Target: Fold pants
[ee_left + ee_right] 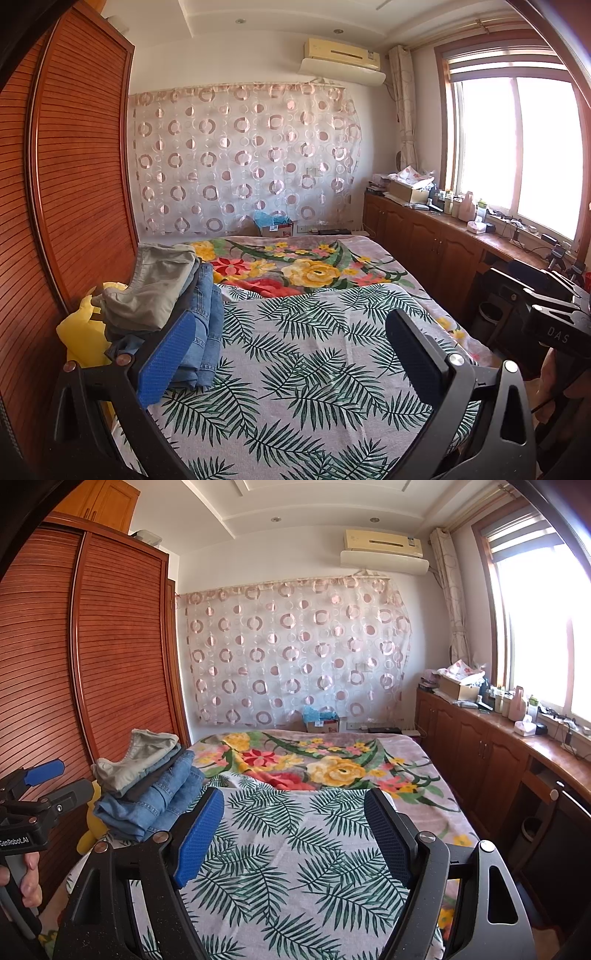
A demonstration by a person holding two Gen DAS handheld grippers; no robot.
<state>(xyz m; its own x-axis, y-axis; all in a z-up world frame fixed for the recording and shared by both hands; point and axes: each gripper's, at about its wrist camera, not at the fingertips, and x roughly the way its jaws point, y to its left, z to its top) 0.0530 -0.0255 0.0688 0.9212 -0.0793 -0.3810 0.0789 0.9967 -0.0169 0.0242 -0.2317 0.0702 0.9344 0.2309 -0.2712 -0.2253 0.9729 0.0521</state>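
Observation:
A stack of folded pants (173, 302) lies at the left edge of the bed: grey-khaki pairs on top, blue jeans below. It also shows in the right wrist view (147, 779). My left gripper (291, 332) is open and empty, held above the leaf-print cloth (314, 354), its left finger just in front of the stack. My right gripper (295, 812) is open and empty above the same cloth (295, 849), to the right of the stack. The left gripper's body shows at the left edge of the right wrist view (33, 805).
A floral blanket (314, 266) covers the far half of the bed. A slatted wooden wardrobe (74, 166) stands at the left. Wooden cabinets (424, 232) with clutter on top run under the window at the right. A yellow toy (81, 332) sits behind the stack.

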